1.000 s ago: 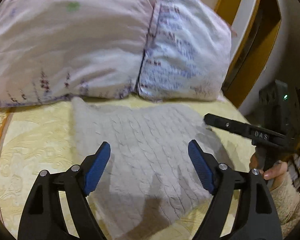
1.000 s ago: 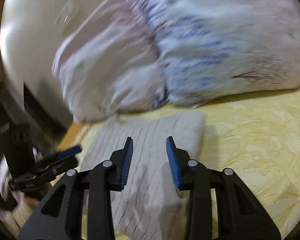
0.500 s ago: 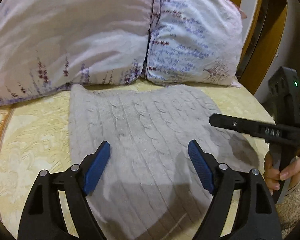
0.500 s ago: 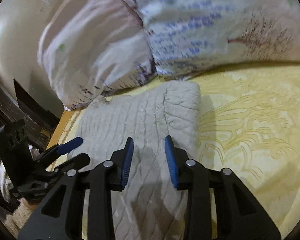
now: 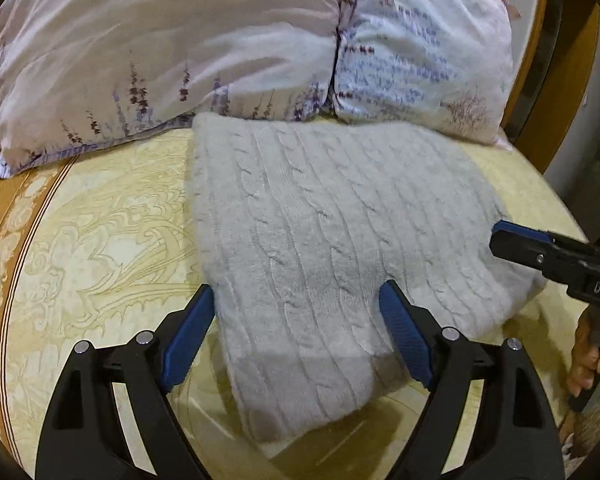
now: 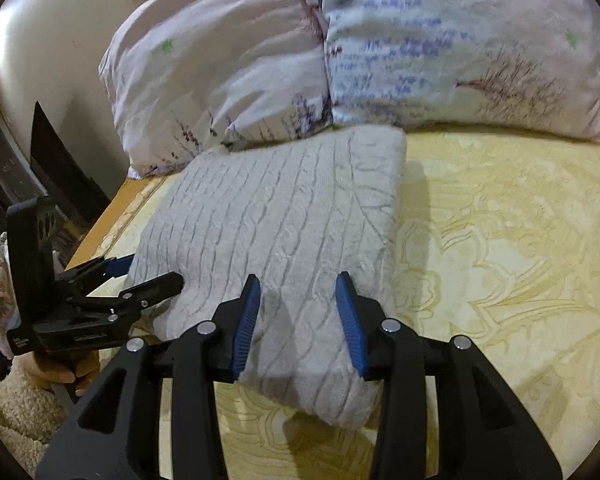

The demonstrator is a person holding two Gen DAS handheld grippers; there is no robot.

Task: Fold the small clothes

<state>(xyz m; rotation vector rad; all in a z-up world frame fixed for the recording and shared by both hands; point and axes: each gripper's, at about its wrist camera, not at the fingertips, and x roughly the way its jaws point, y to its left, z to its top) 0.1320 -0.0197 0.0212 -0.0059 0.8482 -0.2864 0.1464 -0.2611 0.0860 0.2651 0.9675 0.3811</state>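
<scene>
My left claw [image 5: 296,320] stands wide and my right claw [image 6: 298,316] is opening, both empty over the folded sweater [image 5: 332,240]; pillows [image 5: 220,48] lie just behind.

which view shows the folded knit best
The left wrist view: the folded knit fills the frame, with both long edges and the near end visible. In the right wrist view, the knit is partly hidden behind the tongs.

Sweater [image 5: 324,240]: fuzzy cable-knit, matt. Bedspread [image 5: 100,240]: woven cloth w/ slight sheen. Pillows [image 5: 180,48]: smooth printed cotton. Gripper pads [image 6: 246,320]: ribbed blue rubber; frames matt blk plastic.
</scene>
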